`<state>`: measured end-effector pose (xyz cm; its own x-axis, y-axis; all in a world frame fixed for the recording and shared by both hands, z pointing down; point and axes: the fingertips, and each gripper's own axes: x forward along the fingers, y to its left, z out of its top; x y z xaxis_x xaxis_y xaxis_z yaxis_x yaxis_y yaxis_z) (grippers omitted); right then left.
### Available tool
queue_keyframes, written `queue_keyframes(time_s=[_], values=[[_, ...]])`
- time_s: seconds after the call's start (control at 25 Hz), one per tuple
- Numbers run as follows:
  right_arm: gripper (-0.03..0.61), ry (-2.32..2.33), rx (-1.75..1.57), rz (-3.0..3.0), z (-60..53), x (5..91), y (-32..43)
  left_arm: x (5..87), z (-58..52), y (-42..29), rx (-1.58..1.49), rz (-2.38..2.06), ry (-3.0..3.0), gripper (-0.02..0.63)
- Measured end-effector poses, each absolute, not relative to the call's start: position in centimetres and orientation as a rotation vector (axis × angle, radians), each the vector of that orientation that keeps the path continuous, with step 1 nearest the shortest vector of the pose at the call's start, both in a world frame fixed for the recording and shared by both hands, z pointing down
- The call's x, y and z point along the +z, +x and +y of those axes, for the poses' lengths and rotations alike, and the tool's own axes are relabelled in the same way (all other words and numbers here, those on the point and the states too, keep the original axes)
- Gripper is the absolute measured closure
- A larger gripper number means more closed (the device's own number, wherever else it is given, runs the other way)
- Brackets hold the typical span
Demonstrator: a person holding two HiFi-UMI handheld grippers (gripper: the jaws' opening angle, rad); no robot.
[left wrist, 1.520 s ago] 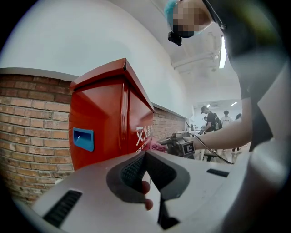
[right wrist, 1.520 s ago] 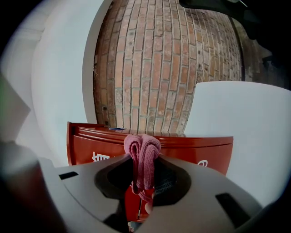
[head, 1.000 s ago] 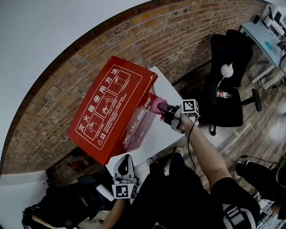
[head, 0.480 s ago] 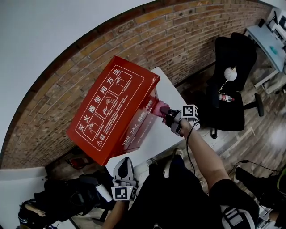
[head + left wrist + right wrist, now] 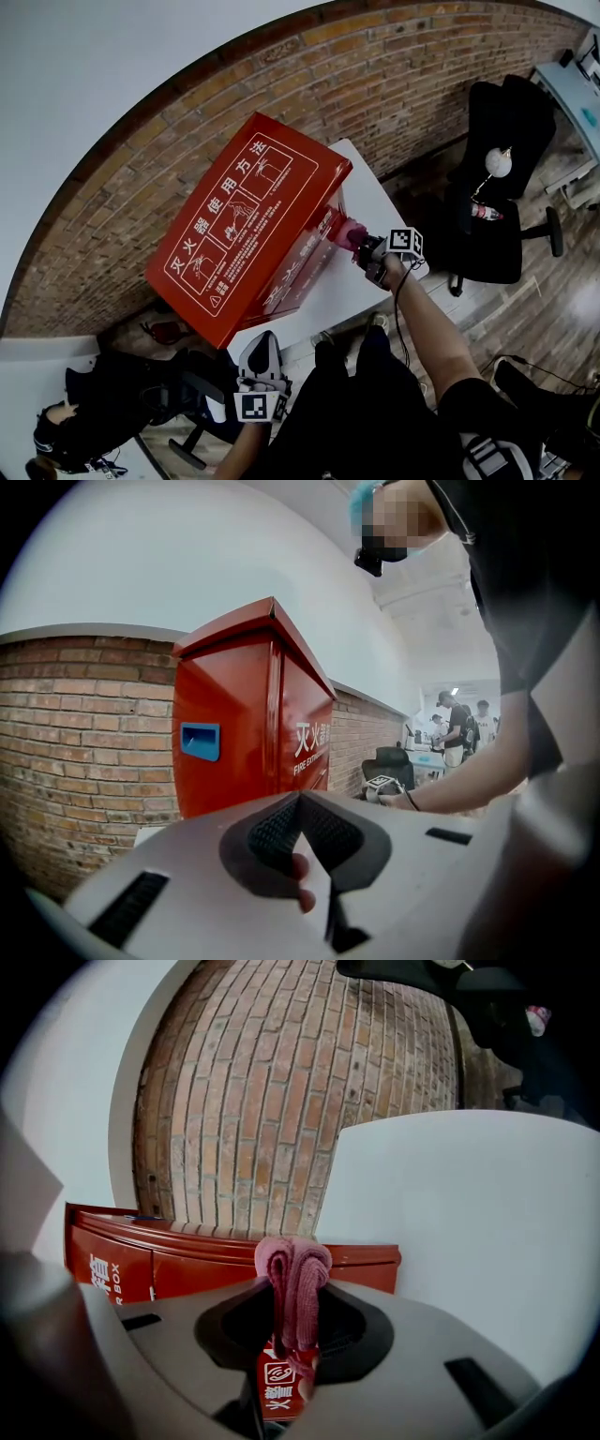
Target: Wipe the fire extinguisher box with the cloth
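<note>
The red fire extinguisher box (image 5: 248,230) stands on a white table (image 5: 361,286) against the brick wall, its lid with white instruction pictures facing up. My right gripper (image 5: 364,246) is shut on a folded pink cloth (image 5: 349,232), which touches the box's front face near its right end. In the right gripper view the cloth (image 5: 295,1283) sticks up between the jaws, with the red box (image 5: 178,1251) right behind it. My left gripper (image 5: 261,356) hangs low in front of the table, apart from the box (image 5: 253,728), jaws shut with nothing between them.
A brick wall (image 5: 375,84) runs behind the table. A black office chair (image 5: 497,178) carrying a bottle (image 5: 483,212) stands to the right on the wood floor. A person (image 5: 70,441) sits at the lower left. More people (image 5: 459,733) stand far off.
The right gripper keeps the cloth against the box's front right end, barely shifting along it. The head view has swung a little, and the left gripper stays low.
</note>
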<state>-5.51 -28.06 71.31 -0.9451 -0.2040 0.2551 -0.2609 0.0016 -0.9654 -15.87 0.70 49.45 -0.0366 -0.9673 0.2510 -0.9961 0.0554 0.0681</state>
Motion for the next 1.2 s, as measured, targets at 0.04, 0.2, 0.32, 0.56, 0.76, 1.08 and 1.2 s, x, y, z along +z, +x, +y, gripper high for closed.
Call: queue_keyframes(time_s=[0.04, 0.2, 0.32, 0.56, 0.76, 1.08, 1.2], values=[[0.471, 0.518, 2.130, -2.182, -28.1, 71.9, -5.5, 49.4, 0.7, -15.9, 0.180, -2.106, 1.994, 0.586], [0.472, 0.546, 2.119, -2.144, -28.2, 74.0, -5.5, 49.7, 0.9, -16.1, 0.196, -2.117, 1.974, 0.586], [0.471, 0.557, 2.108, -2.128, -28.3, 75.0, -5.6, 49.9, 1.2, -16.1, 0.215, -2.125, 1.975, 0.586], [0.471, 0.588, 2.086, -2.077, -28.5, 77.3, -5.5, 50.1, 1.1, -15.9, 0.220, -2.129, 1.954, 0.586], [0.471, 0.608, 2.095, -2.034, -28.4, 79.2, -5.5, 50.1, 0.1, -15.2, 0.208, -2.120, 1.945, 0.586], [0.471, 0.623, 2.068, -2.005, -28.4, 80.8, -5.5, 51.0, -2.4, -13.2, 0.190, -2.054, 1.937, 0.586], [0.471, 0.630, 2.050, -1.992, -28.4, 81.4, -5.5, 51.3, -3.5, -12.7, 0.168, -2.038, 1.960, 0.586]])
